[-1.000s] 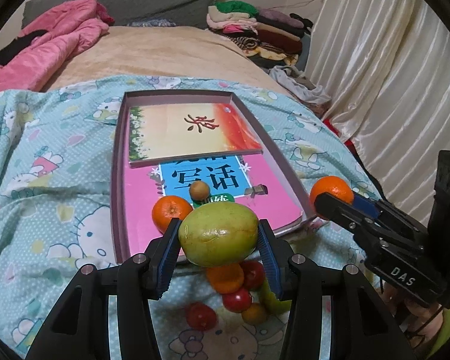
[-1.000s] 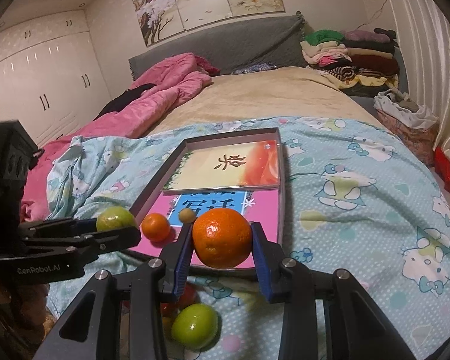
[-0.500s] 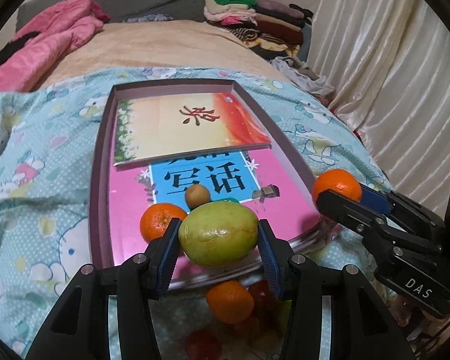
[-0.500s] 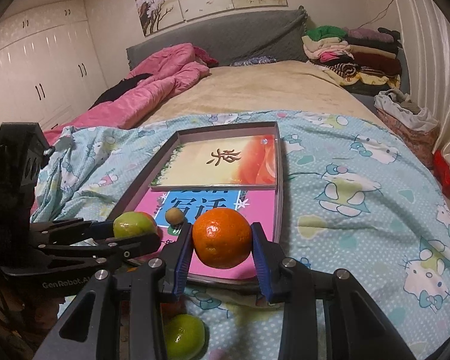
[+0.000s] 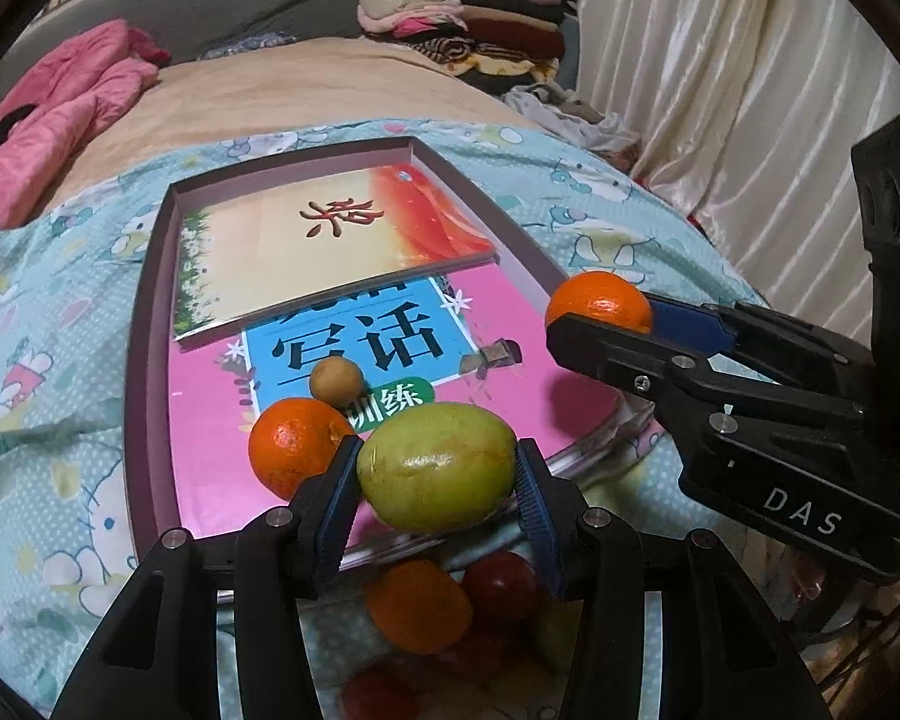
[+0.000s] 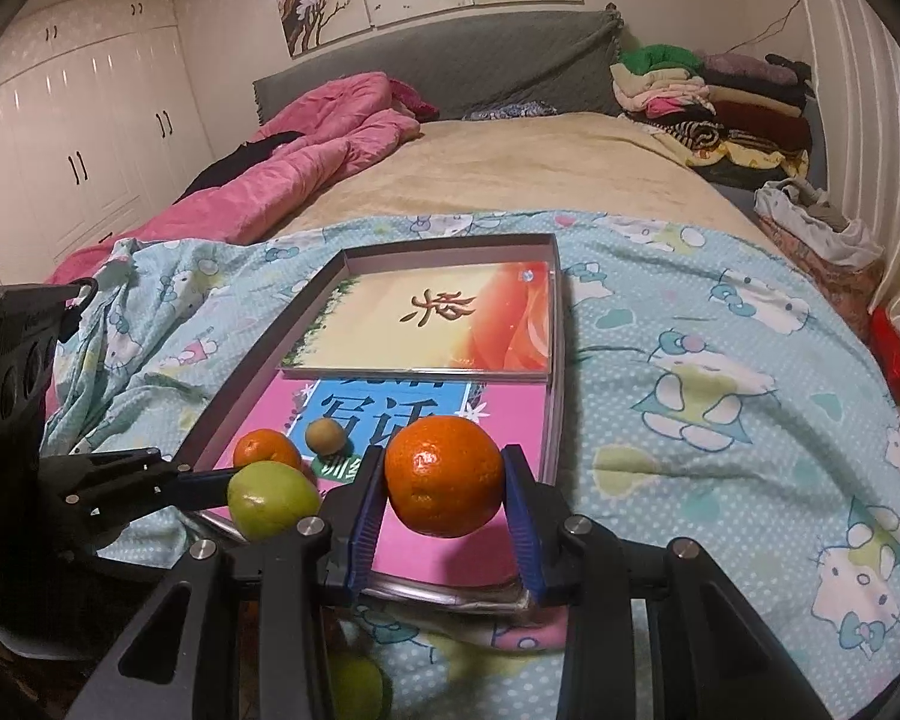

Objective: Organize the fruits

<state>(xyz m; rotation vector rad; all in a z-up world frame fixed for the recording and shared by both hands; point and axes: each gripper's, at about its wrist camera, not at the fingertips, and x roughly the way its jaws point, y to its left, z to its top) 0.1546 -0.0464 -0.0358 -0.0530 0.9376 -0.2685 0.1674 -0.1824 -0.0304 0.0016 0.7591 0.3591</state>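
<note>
Your left tongs (image 5: 437, 474) are clamped on a green fruit (image 5: 437, 467), the blue pads pressing both of its sides, and it hangs over the near edge of the shallow box (image 5: 144, 324). Your right tongs (image 6: 444, 483) are clamped the same way on an orange (image 6: 444, 476), also over the near end of that box, to the right of the green fruit.

Readable writing is sparse: the side of your right tool carries "DAS" in the left view, and two large Chinese characters sit on the blue panel of the pink book (image 5: 354, 348). One brushed character marks the cream and orange book (image 5: 330, 246) lying on top at the far end.

Inside the box, on the pink book, rest a second orange (image 5: 291, 447) and a small brown round fruit (image 5: 336, 380), just beside each other. Below the box's near edge, on the cartoon-cat blanket (image 6: 720, 396), lie more loose fruit, orange and red, blurred.

Both of your tools point forward and downward at the box, side by side and apart.
</note>
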